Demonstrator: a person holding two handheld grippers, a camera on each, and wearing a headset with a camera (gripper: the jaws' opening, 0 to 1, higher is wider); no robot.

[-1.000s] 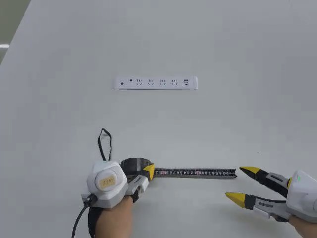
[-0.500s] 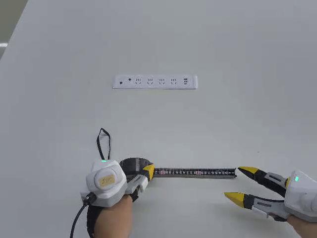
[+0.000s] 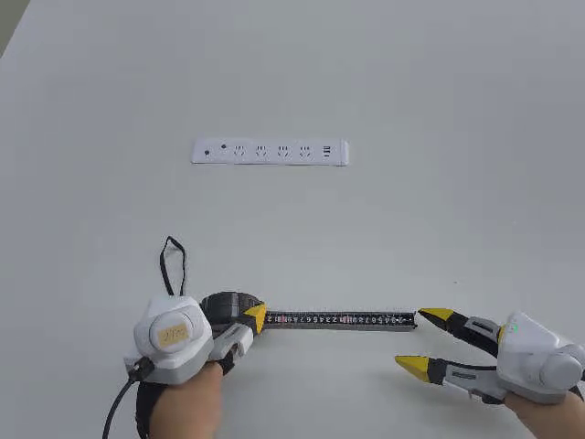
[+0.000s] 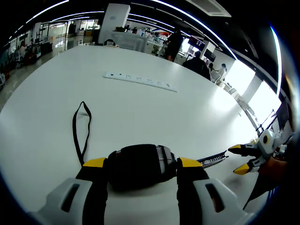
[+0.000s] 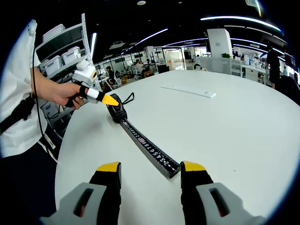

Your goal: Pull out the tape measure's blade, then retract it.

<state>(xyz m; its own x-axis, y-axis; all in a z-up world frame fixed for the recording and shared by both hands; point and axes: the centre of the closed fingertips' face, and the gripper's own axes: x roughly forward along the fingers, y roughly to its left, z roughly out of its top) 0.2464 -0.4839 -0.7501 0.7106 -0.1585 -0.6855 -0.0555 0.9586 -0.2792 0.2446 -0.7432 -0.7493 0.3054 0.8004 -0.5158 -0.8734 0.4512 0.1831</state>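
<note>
Head view, from the left: my left gripper point(image 3: 239, 331) is clamped on the tape measure point(image 3: 227, 305), which sits on the table point(image 3: 411, 210) with its blade point(image 3: 343, 319) drawn out flat toward the right. My right gripper point(image 3: 419, 339) stands open, the blade's end at its jaws but unheld. I reckon the risk is the blade snapping back unguided, whipping about or jerking the tape measure loose.

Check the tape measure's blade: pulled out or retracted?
Pulled out. The blade lies flat on the table, running from the case gripped in the left claw to a free end by the open right claw.
</note>
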